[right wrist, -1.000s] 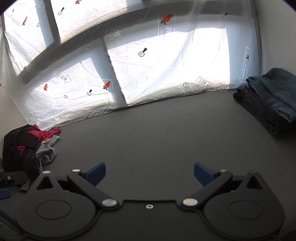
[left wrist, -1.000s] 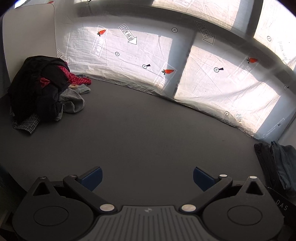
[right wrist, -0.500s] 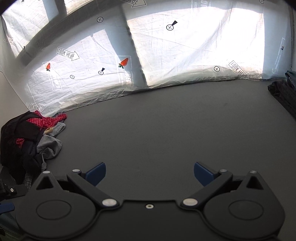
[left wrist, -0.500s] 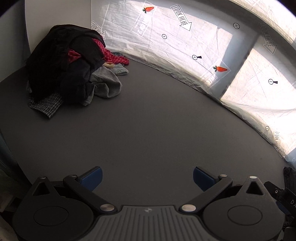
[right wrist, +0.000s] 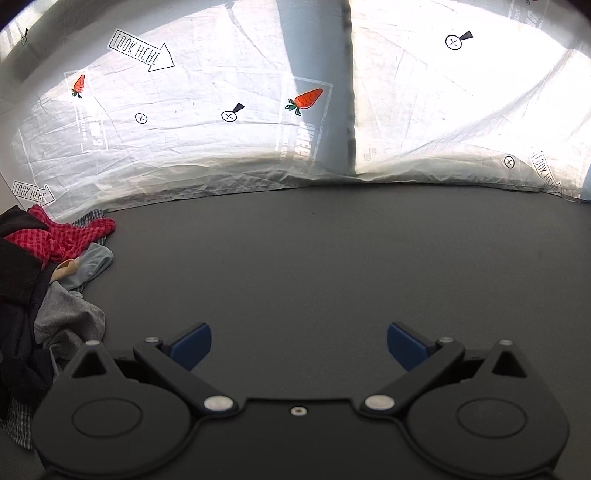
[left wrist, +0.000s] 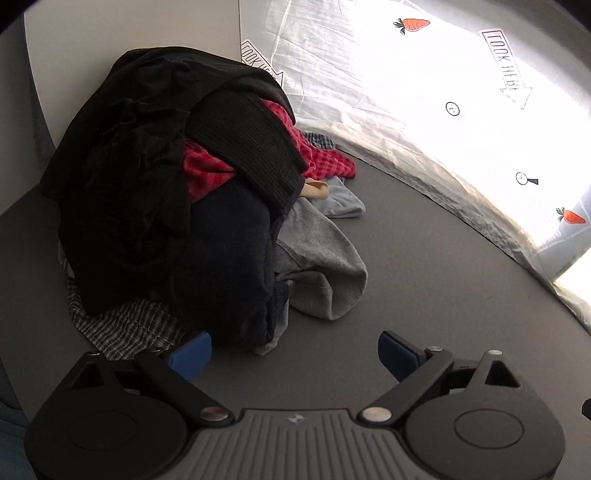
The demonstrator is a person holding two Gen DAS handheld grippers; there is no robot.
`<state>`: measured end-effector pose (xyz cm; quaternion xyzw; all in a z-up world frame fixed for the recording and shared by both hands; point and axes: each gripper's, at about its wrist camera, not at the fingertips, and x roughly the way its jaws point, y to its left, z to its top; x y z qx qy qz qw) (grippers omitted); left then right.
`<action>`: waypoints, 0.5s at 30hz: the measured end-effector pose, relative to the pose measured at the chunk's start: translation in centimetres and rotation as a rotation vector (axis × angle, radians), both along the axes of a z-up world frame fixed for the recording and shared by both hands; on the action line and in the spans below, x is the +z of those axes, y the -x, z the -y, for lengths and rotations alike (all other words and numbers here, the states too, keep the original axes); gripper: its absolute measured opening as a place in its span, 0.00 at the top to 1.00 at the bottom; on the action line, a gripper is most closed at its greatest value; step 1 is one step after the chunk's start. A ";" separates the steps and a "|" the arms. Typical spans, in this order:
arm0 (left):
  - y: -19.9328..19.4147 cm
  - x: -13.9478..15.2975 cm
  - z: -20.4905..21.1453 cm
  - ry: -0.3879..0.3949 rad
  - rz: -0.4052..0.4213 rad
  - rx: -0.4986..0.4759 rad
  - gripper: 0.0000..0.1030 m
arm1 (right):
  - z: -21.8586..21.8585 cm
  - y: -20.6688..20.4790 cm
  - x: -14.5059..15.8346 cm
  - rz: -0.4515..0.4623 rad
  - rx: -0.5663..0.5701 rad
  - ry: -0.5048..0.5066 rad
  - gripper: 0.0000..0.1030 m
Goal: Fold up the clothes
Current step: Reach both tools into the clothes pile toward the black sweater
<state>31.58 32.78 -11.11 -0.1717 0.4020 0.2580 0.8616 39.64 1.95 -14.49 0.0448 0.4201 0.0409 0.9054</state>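
Note:
A heap of unfolded clothes lies on the dark grey table, close in front of my left gripper. It has black garments on top, a red checked piece, a grey garment and a checked grey cloth at the bottom. My left gripper is open and empty; its left fingertip is at the heap's near edge. My right gripper is open and empty over bare table. The heap shows at the left edge of the right wrist view.
A white sheet with carrot and arrow prints hangs along the table's far edge, lit from behind. A pale wall panel stands behind the heap.
My left gripper has swung left and moved up to the heap, which now fills its view. My right gripper has also turned left and moved forward; the folded stack at the right has left view.

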 end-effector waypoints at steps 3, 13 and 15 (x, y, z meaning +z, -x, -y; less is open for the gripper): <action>-1.1 0.4 -3.8 -0.076 0.072 0.132 0.40 | -3.2 -2.1 -0.9 -0.021 0.025 0.011 0.00; -4.6 -1.2 -12.6 -0.191 0.076 0.371 0.36 | -7.6 -5.2 -3.3 -0.083 0.095 0.040 0.00; -4.4 -1.4 -13.3 -0.160 0.123 0.359 0.72 | -7.3 -5.1 -3.4 -0.090 0.092 0.038 0.00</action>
